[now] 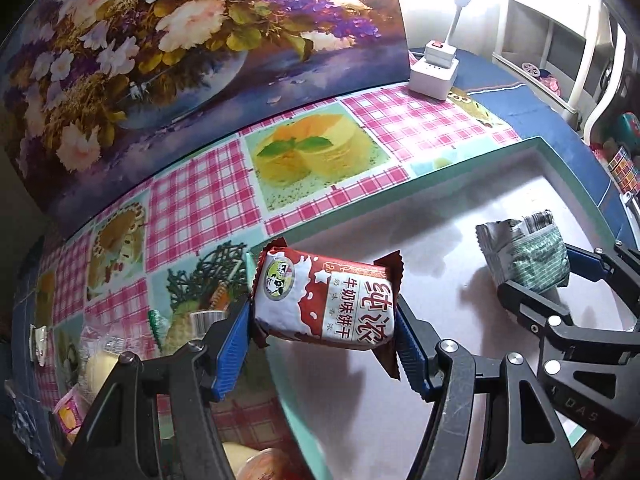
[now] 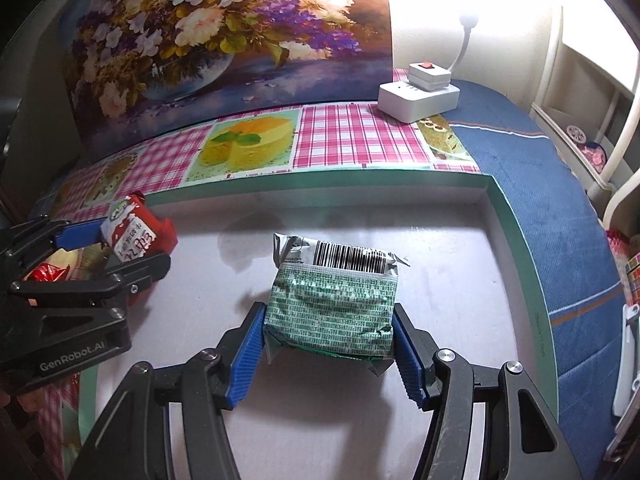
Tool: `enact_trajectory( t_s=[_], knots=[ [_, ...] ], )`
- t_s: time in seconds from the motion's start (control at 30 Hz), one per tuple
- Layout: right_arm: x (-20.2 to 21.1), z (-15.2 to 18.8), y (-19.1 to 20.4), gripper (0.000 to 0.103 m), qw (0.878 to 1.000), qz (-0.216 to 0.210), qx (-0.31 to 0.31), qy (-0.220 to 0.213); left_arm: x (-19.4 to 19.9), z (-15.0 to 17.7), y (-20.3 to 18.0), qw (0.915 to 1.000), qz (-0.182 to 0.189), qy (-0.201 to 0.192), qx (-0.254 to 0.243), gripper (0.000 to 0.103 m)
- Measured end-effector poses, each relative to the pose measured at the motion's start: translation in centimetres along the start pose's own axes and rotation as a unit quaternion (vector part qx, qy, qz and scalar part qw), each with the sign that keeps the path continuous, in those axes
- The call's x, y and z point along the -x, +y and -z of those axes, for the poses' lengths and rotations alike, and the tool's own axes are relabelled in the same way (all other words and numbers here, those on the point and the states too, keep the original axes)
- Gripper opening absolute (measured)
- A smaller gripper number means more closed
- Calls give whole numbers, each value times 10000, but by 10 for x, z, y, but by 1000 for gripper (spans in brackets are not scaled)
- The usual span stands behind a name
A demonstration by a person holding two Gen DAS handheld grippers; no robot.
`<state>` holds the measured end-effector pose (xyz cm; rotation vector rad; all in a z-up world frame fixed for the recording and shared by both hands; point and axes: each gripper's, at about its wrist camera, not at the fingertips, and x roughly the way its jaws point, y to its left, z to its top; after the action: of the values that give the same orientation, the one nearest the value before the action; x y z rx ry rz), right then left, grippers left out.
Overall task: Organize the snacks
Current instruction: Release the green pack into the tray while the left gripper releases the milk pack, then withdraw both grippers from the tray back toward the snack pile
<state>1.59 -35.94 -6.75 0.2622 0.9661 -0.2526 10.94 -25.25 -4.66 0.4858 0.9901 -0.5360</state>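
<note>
My left gripper (image 1: 324, 332) is shut on a red and white milk biscuit packet (image 1: 326, 300) and holds it over the left rim of a shallow teal-edged box (image 1: 460, 156). My right gripper (image 2: 330, 334) is shut on a green and silver snack packet (image 2: 332, 304) with a barcode, held above the pale floor of the box (image 2: 440, 248). In the left wrist view the right gripper (image 1: 532, 276) and its green packet (image 1: 532, 252) show at the right. In the right wrist view the left gripper (image 2: 120, 256) with the red packet (image 2: 136, 236) shows at the left.
Several loose snacks (image 1: 100, 360) lie on the pink checked tablecloth (image 1: 200, 200) left of the box. A flower painting (image 2: 224, 32) stands behind. A white power adapter (image 2: 418, 92) sits at the back right. Blue cloth (image 2: 560, 220) and a white shelf (image 2: 592, 120) lie to the right.
</note>
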Motion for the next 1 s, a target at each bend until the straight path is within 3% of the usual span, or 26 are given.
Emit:
enact_trajectory(
  t_s=[0.33,0.47,0.67,0.83,1.0],
  knots=[
    [-4,-3,-3,64,10000,-40,-59,-31,-6,-3,-6,9999,80,76,57,72],
    [-6,-2,-5,72,9999,-57,-136,21,-1,-3,-5,9999,107,0,88,75],
    [-6,-1,-6,74,9997,-155,-175,48,9,-1,-6,9999,102,-93,30,76],
    [-6,2,-8,96,9996,-175,-216,48,14,4,1,9998,78,-76,148,77],
    [-4,3,-8,98,9996,-200,-186,10,16,11,8,9997,44,-42,227,80]
  ],
)
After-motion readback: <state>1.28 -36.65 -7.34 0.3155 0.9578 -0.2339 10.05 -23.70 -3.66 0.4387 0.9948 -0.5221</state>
